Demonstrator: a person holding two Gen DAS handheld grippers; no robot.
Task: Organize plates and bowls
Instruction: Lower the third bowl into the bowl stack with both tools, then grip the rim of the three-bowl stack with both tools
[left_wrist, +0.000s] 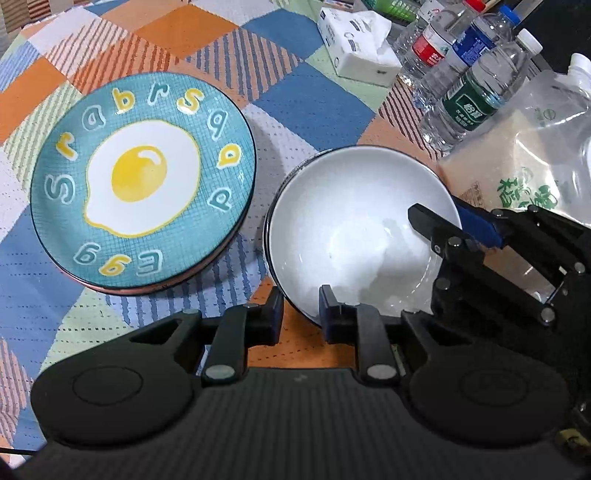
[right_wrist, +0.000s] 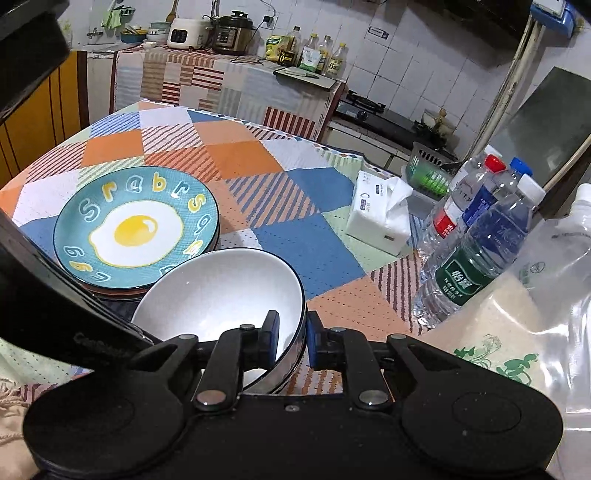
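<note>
The white bowl (left_wrist: 354, 229), at lower centre, is straddled at its rim by the left gripper (left_wrist: 301, 317) and right gripper (right_wrist: 291, 341), jaws narrow, seemingly for steady two-sided support; the egg plate (left_wrist: 144, 181) lies left.

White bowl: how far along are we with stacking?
Done: the egg plate tops a plate stack. In hand: both the left claw and right claw straddle the white bowl rim. Left: placing the bowl; no other loose dishes show.
</note>
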